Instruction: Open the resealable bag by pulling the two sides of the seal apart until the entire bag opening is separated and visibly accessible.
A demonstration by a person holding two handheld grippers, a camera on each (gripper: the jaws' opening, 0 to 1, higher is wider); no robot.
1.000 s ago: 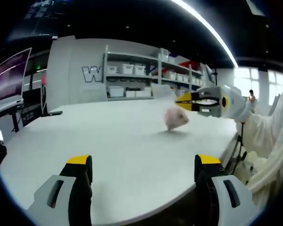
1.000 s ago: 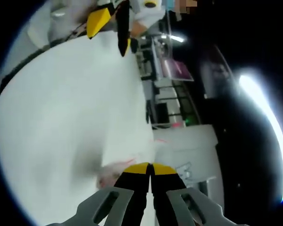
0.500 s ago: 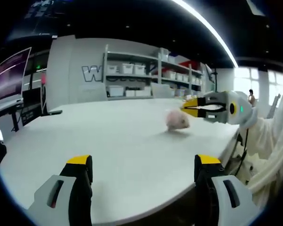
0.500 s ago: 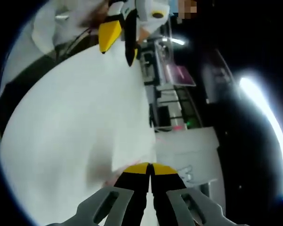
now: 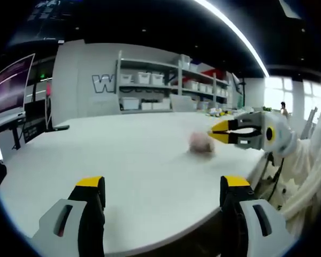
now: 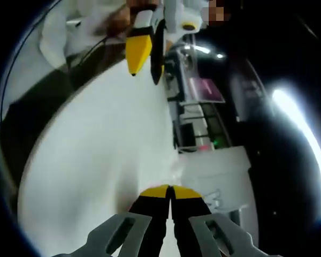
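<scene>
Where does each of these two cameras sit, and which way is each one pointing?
Left gripper view: rides the left gripper, jaws wide apart, looking across the white table at a blurred pinkish bag, the right gripper and a white sleeve.
Right gripper view: rides the right gripper, jaws together, rolled sideways, facing the left gripper.
Shared: the table and both grippers.

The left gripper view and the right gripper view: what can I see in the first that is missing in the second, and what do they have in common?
Left gripper view: a small pink bag lying on the table, blurred, with the right tongs beside it, and shelves with white bins behind. Its own left tongs stand wide open.

Right gripper view: its own tongs with tips together, and a white sleeve at the top.

Both: the white table and both tongs.
</scene>
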